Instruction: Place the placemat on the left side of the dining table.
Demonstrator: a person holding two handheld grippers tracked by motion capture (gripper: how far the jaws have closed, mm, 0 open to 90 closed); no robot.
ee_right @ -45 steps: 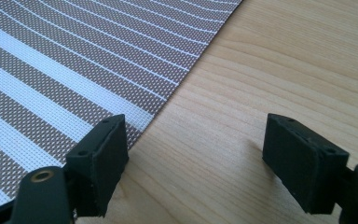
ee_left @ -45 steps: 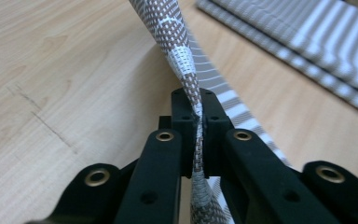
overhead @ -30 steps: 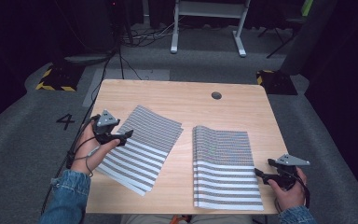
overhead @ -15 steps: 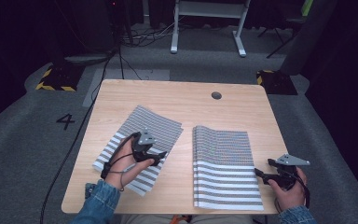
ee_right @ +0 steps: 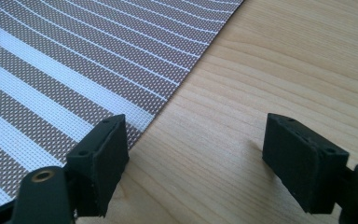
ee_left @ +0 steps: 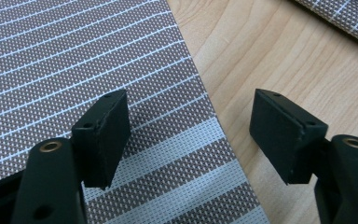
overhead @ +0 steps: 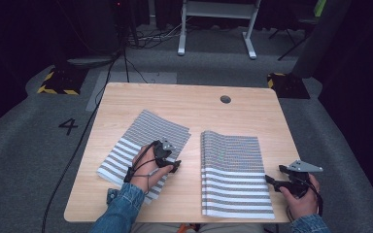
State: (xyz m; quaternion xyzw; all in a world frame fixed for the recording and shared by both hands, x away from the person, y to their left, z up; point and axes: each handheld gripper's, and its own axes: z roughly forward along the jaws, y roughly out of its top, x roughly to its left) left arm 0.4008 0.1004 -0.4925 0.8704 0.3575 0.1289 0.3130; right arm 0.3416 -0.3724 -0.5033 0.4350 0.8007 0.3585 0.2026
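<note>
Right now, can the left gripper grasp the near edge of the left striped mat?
Probably yes. The left gripper is open and straddles the edge of the left striped mat: one jaw over the weave, the other over the bare wooden table. Nothing lies between them.

**Open wood between and behind the mats**

A bare strip of table (overhead: pixel 195 160) runs between the left mat (overhead: pixel 141 141) and the right mat (overhead: pixel 233 170), wide enough to pass along. The far half of the table is free, broken only by a small round hole (overhead: pixel 225 99). Both mats lie flat. The left gripper (overhead: pixel 171 164) stands over the left mat's inner edge; the right gripper (overhead: pixel 277 182) sits at the right mat's outer edge.
</note>
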